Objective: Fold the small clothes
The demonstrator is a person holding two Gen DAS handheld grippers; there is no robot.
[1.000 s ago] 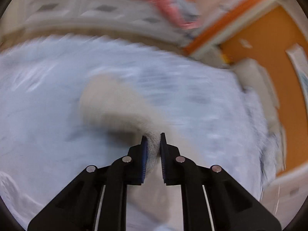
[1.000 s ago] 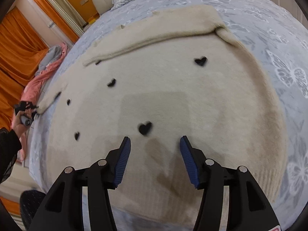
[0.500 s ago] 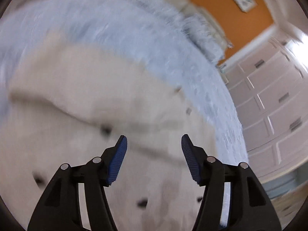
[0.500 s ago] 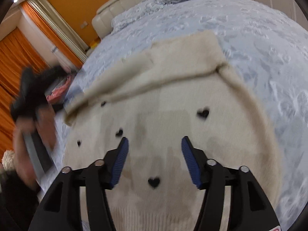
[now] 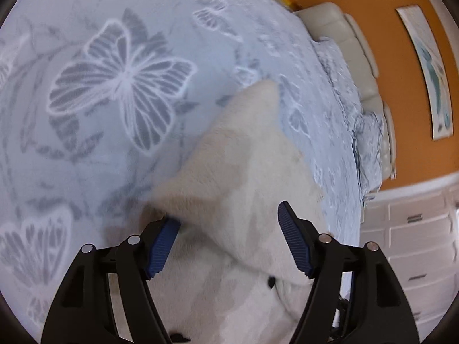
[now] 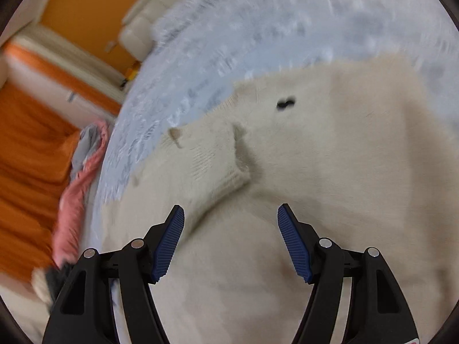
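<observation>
A fluffy cream sweater point(image 6: 330, 172) with small black hearts point(image 6: 285, 103) lies spread on the bed. One sleeve is folded across its body, and its ribbed cuff point(image 6: 218, 166) lies just ahead of my right gripper point(image 6: 229, 229). That gripper hovers over the sweater with its jaws closing a little and nothing pinched between them. In the left wrist view a folded, pointed part of the sweater point(image 5: 246, 172) lies between the jaws of my left gripper point(image 5: 229, 229). Those jaws are opening, and the fabric edge covers the tip of the left pad point(image 5: 160, 246) without being gripped.
The sweater rests on a pale blue bedspread point(image 5: 120, 80) with a butterfly pattern. A cream headboard point(image 5: 344, 31) and an orange wall point(image 5: 396, 91) stand beyond it, with white drawers point(image 5: 416, 243) at the right. Pink and grey clothes point(image 6: 83, 177) hang at the bed's edge by orange curtains point(image 6: 28, 149).
My left gripper let go of the cream sleeve, opened wide and swung over a folded corner of the sweater. My right gripper slid across the sweater toward the cuff and rolled.
</observation>
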